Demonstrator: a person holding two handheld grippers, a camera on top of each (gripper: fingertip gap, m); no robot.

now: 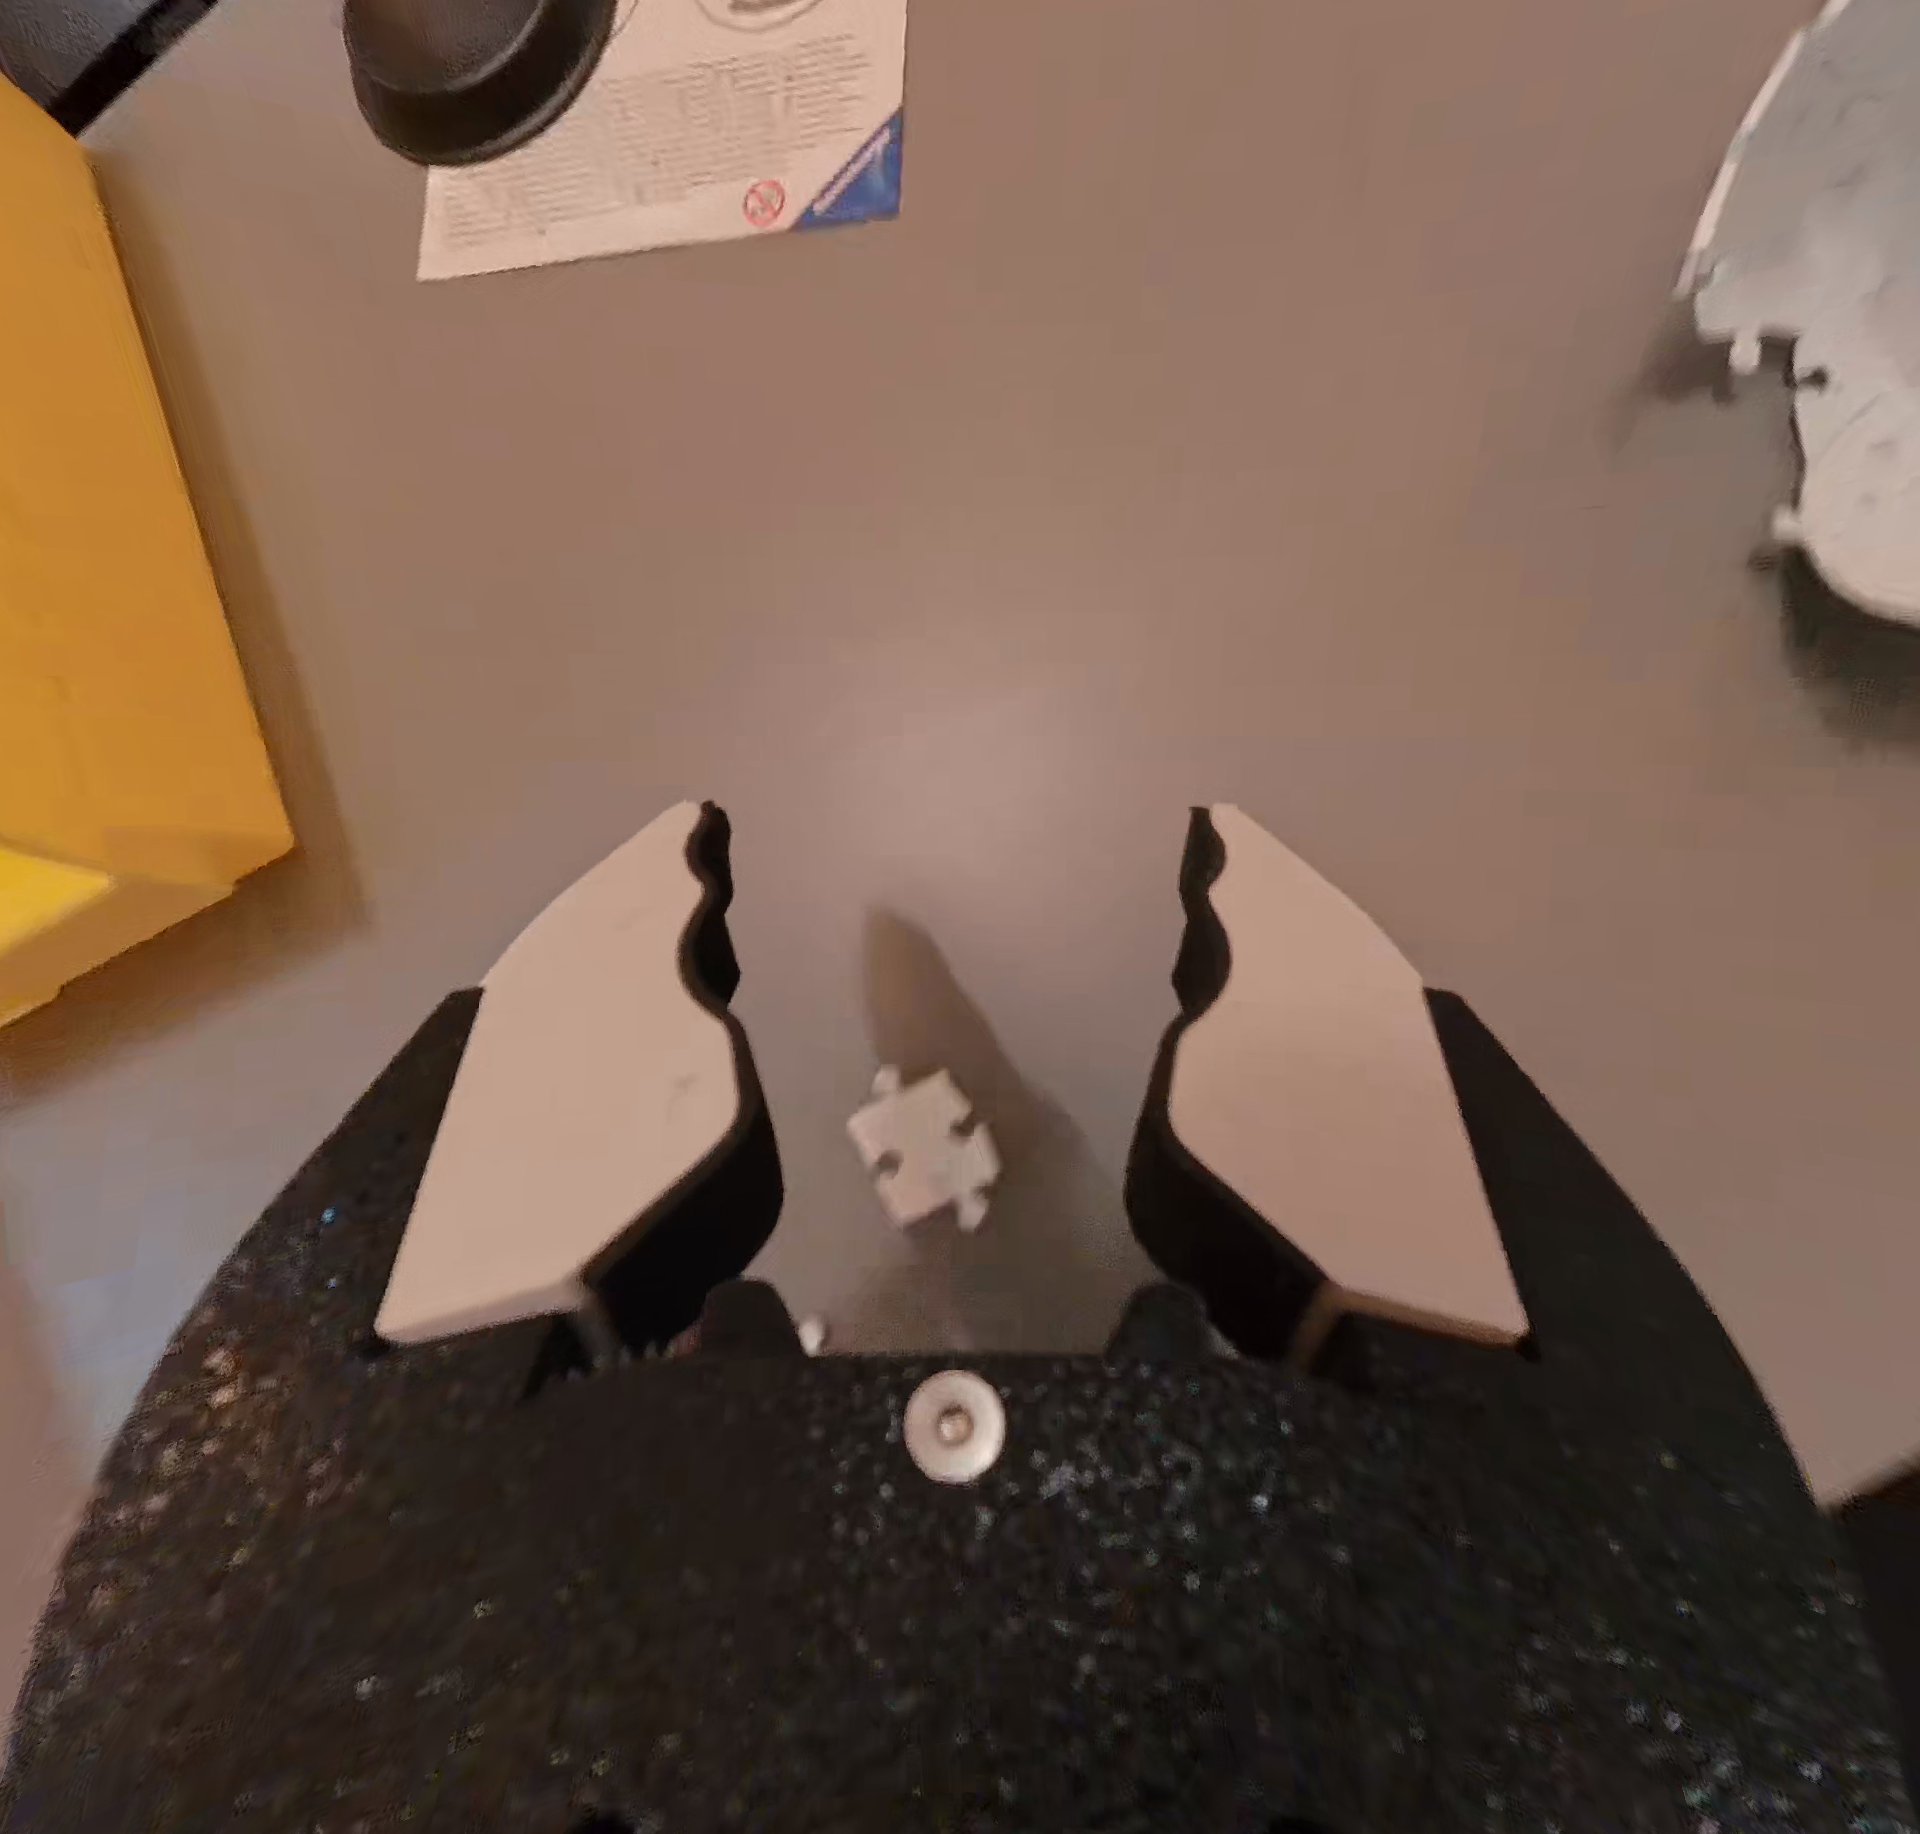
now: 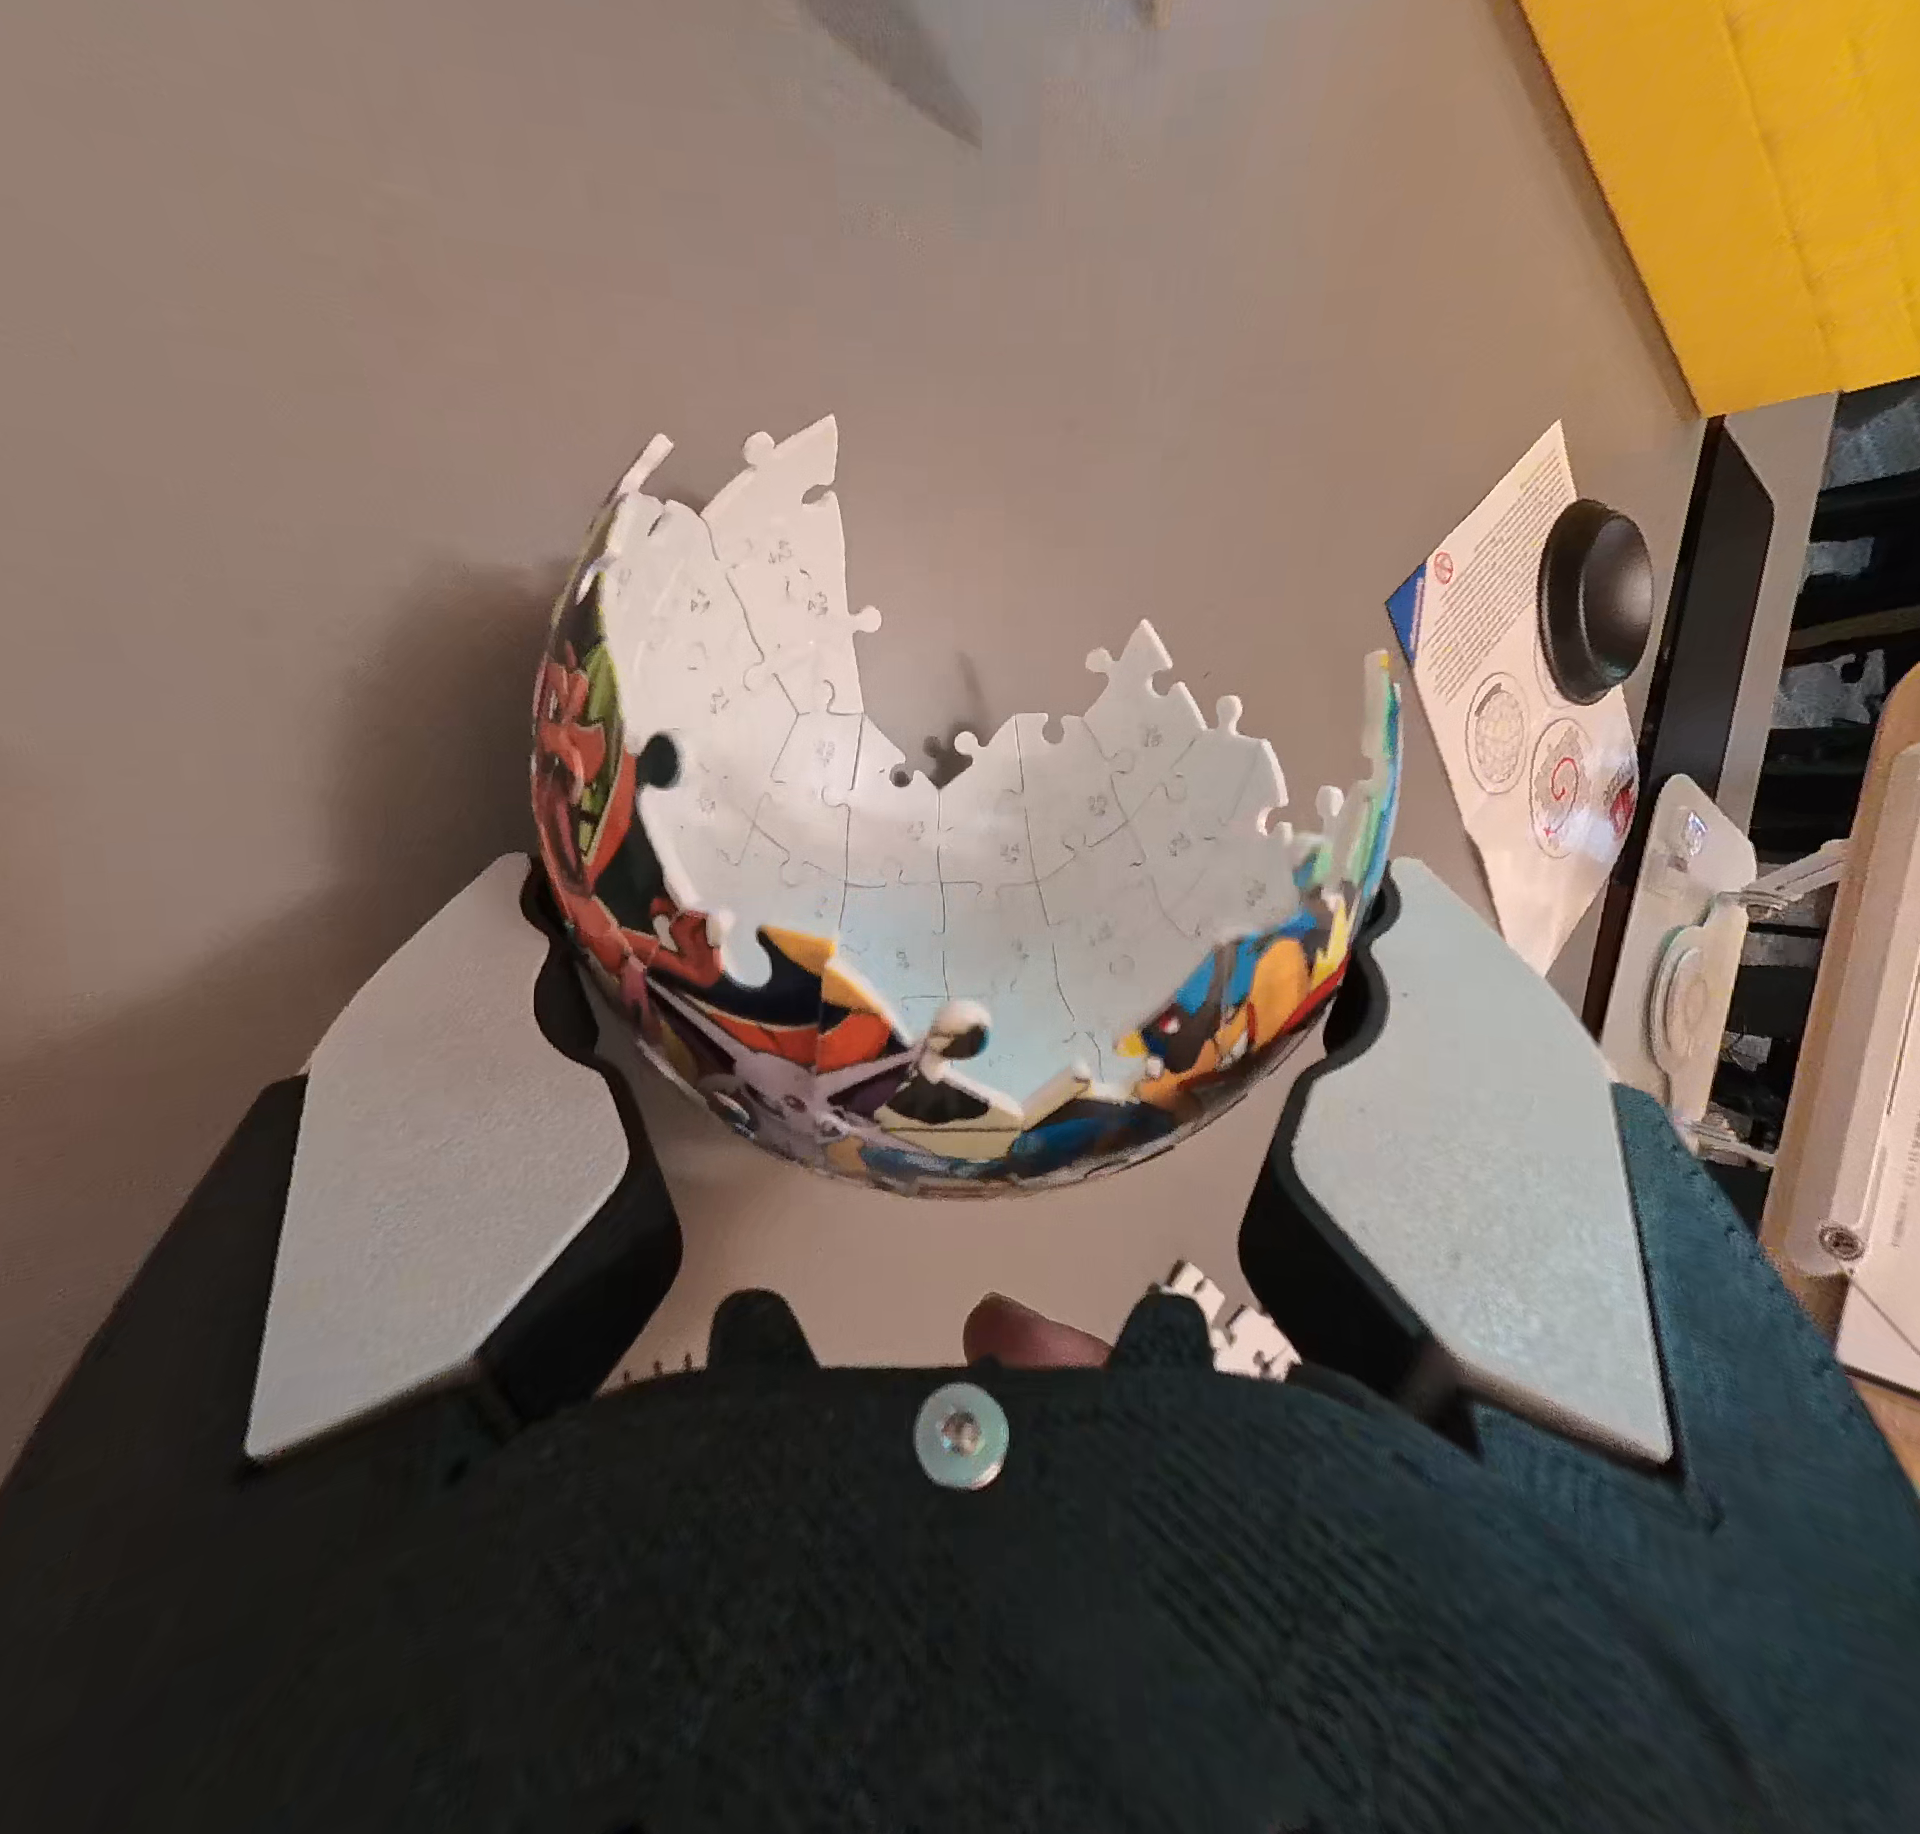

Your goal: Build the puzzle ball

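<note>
Nearest us, our left tongs (image 1: 958,849) hang with their jaws spread wide and empty above the grey worktop (image 1: 1039,537), and a single white, face-down jigsaw piece (image 1: 920,1147) lies on the bare surface between them, touching neither finger. We judge the step in hand to be lifting that piece: we should bring the tips down on either side, close across its plain edges and not its knobs, and take it flat so it does not tip. Our right tongs (image 2: 956,901) grip the half-built puzzle ball (image 2: 956,849), a colourful printed shell with a white numbered inside and a jagged open rim; we should hold it lightly, for the shell looks likely to flex. Farther off, toward the worktop's far edge, a printed white instruction sheet (image 1: 727,122) with a blue corner mark lies under a round black stand (image 1: 473,28), beside a yellow box (image 1: 94,589); we leave its print unread.
</note>
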